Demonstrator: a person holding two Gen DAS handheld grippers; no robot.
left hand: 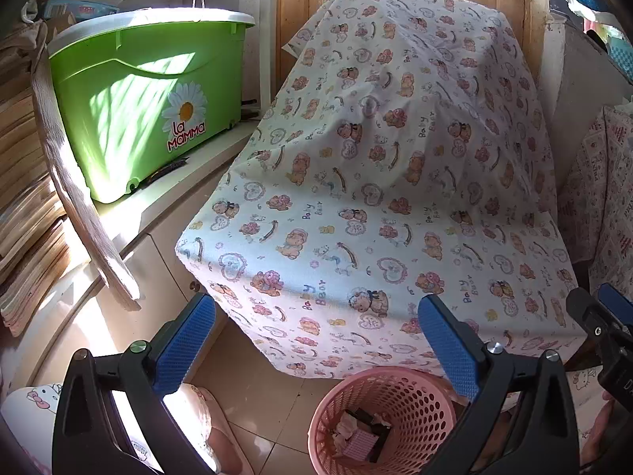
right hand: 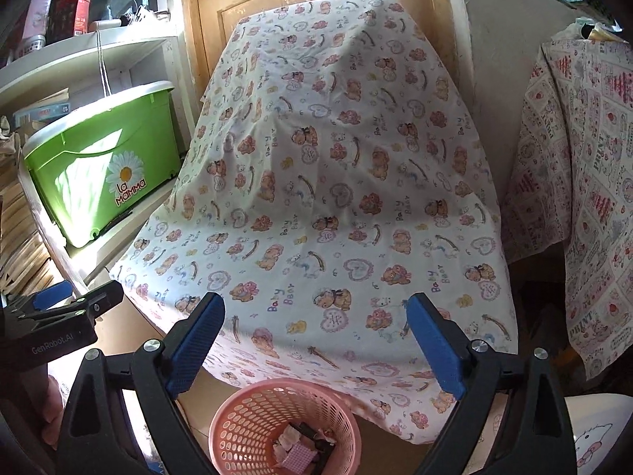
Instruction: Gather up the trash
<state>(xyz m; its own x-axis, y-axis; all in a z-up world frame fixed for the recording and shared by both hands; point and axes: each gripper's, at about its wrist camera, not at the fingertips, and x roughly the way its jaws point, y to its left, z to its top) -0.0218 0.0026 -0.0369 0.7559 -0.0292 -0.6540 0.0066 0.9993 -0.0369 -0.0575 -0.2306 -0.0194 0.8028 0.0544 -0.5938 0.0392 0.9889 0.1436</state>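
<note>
A pink perforated basket (left hand: 419, 396) (right hand: 245, 415) stands on the floor below both grippers. Inside lie crumpled paper, a small pink box (left hand: 358, 445) (right hand: 296, 455) and dark scraps. My left gripper (left hand: 316, 324) hangs above and behind the basket, its blue pads wide apart and nothing between them. My right gripper (right hand: 314, 322) is likewise open and empty above the basket. Each gripper shows at the edge of the other's view: the right gripper (left hand: 605, 316) and the left gripper (right hand: 63, 301).
A bear-print cloth (left hand: 395, 158) (right hand: 336, 178) drapes over a bulky piece of furniture right behind the basket. A green La Mamma tub (left hand: 146, 99) (right hand: 103, 158) sits on a white shelf at left. Another printed cloth (right hand: 585, 198) hangs at right. Tiled floor (left hand: 257, 407) surrounds the basket.
</note>
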